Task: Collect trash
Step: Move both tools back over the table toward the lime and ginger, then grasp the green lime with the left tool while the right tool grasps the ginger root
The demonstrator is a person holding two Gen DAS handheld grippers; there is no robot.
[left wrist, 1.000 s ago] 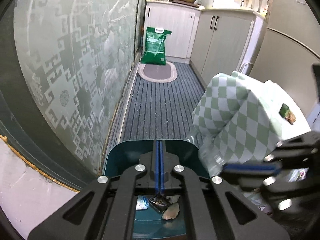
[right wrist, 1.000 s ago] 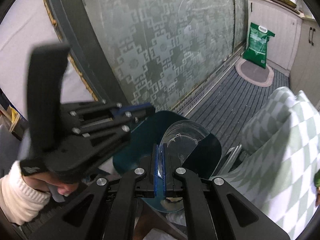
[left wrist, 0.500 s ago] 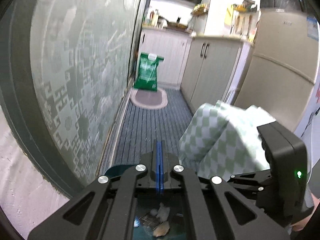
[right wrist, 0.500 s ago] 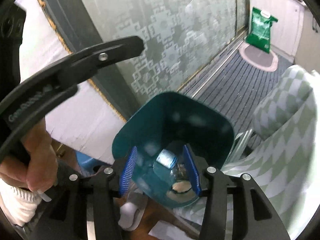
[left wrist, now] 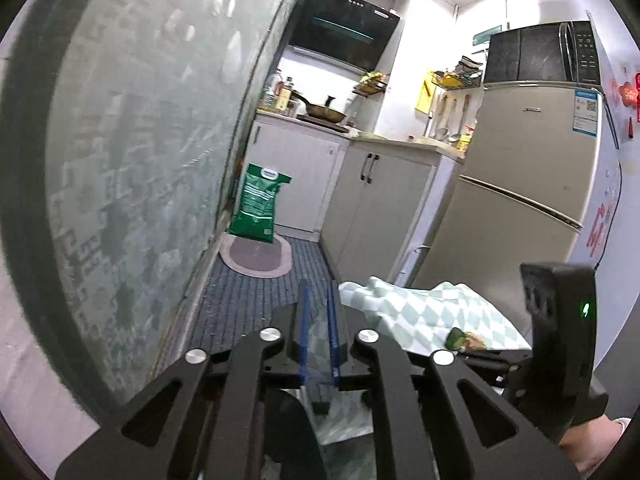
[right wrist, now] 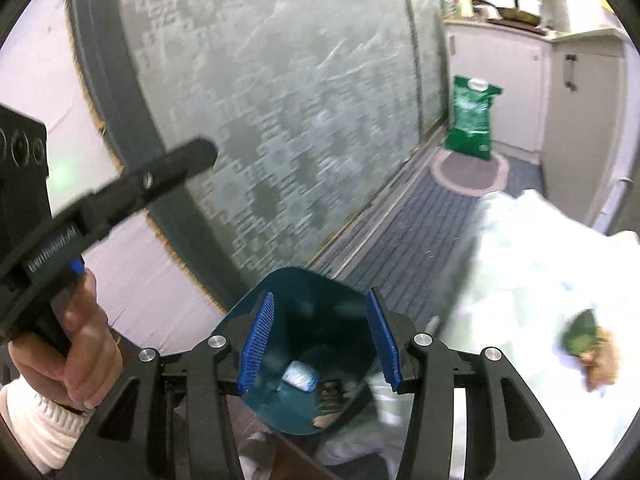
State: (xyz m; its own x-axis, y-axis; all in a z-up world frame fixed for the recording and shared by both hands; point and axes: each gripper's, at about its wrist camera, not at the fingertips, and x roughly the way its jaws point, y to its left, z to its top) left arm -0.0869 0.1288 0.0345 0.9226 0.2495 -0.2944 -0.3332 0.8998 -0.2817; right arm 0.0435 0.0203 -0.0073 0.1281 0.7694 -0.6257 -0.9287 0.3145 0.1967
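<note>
A teal trash bin (right wrist: pixel 304 304) stands on the floor below my right gripper (right wrist: pixel 318 340), which is open and empty above its mouth. Inside the bin lie a pale crumpled packet (right wrist: pixel 300 376), a dark wrapper (right wrist: pixel 330 390) and other scraps. My left gripper (left wrist: pixel 318 328) is raised, its jaws slightly apart with nothing between them, pointing toward the kitchen. Its body shows at the left of the right wrist view (right wrist: pixel 108 196). A green and brown piece of trash (left wrist: pixel 464 340) lies on the green-checked tablecloth (left wrist: pixel 420 312); it also shows in the right wrist view (right wrist: pixel 584 336).
A frosted patterned glass door (left wrist: pixel 132 160) runs along the left. Ahead are a striped floor mat (left wrist: pixel 240 304), a green bag (left wrist: pixel 258 208), white cabinets (left wrist: pixel 376 204) and a fridge (left wrist: pixel 520 192) with a microwave (left wrist: pixel 540 56) on top.
My right gripper has opened wide and the clear plastic piece it held has dropped into the bin. My left gripper has lifted away from the bin, tilted up toward the kitchen and parted slightly.
</note>
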